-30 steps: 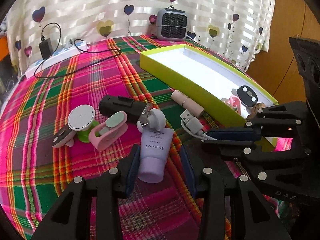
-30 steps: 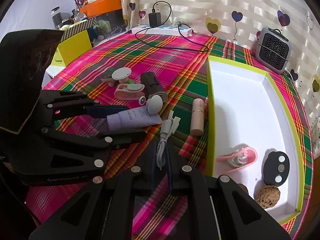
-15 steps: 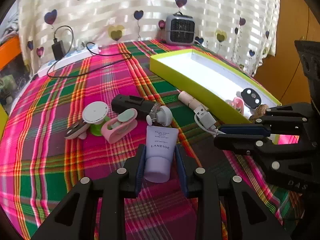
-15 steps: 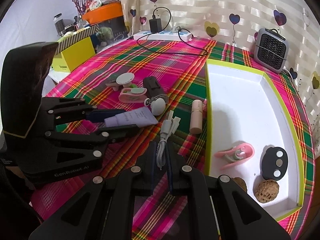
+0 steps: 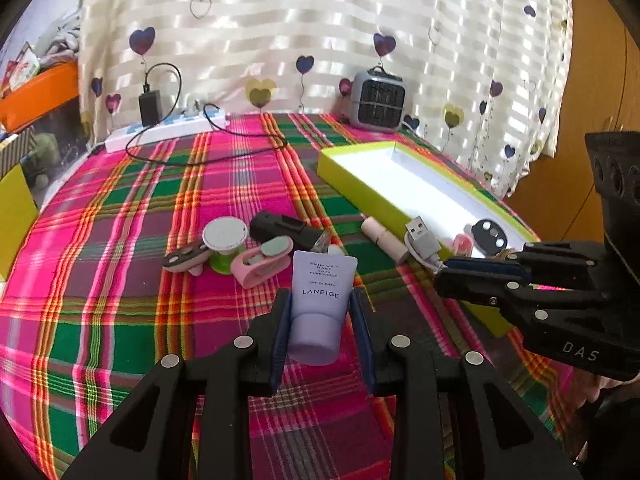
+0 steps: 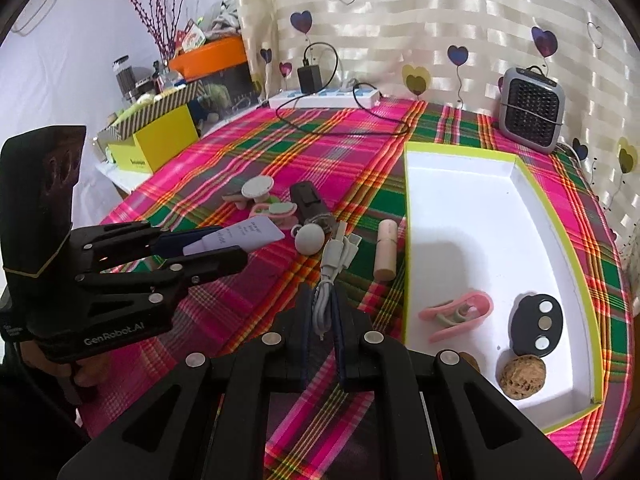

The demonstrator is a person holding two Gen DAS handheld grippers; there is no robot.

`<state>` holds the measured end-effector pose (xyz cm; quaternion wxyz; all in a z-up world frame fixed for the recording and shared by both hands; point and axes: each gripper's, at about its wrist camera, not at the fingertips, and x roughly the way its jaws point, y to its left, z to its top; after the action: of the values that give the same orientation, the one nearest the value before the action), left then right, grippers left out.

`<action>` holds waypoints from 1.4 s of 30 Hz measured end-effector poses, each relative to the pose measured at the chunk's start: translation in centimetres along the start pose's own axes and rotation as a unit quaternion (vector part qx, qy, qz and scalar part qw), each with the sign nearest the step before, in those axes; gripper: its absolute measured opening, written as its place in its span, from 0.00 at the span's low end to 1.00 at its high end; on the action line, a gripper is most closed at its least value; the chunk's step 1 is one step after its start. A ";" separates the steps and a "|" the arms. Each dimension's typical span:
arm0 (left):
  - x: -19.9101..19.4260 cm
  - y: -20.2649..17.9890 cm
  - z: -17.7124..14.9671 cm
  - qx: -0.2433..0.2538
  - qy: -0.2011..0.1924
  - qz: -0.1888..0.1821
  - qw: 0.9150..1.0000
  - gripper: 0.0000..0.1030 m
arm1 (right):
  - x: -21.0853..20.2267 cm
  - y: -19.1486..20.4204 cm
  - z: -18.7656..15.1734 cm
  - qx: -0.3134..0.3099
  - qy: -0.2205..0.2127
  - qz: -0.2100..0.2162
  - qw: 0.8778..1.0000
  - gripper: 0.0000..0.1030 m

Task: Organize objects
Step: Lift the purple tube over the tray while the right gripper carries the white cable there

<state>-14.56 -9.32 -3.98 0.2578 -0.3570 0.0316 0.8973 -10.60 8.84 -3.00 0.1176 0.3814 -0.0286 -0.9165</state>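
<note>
While both grippers hold items above the plaid tablecloth (image 5: 120, 240), the tray (image 6: 460, 208) sits to the right.
The left gripper (image 5: 322, 320) pinches a lilac tube (image 5: 320, 296) by its cap end, jaws having just closed on it. The right gripper (image 6: 322, 320) is pressed together on a white cable (image 6: 334, 264), whose plug end points forward. In the tray lie a pink clip (image 6: 456, 314), a black fob (image 6: 536, 324) and a walnut (image 6: 522, 374). A beige stick (image 6: 386, 250) lies just beside the tray's wall.

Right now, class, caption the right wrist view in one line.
Right gripper pinches a white USB cable beside the yellow-rimmed tray; left gripper holds a lilac tube.
</note>
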 end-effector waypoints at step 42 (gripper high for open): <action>1.1 -7.5 3.4 0.043 -0.027 -0.042 0.998 0.27 | -5.3 -6.2 -0.8 0.054 -0.062 -0.044 0.996 0.10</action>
<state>-13.70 -1.49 -1.19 0.3113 -0.3227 0.0479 0.8926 -7.63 16.19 -0.73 0.0546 0.3303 -0.0682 -0.9398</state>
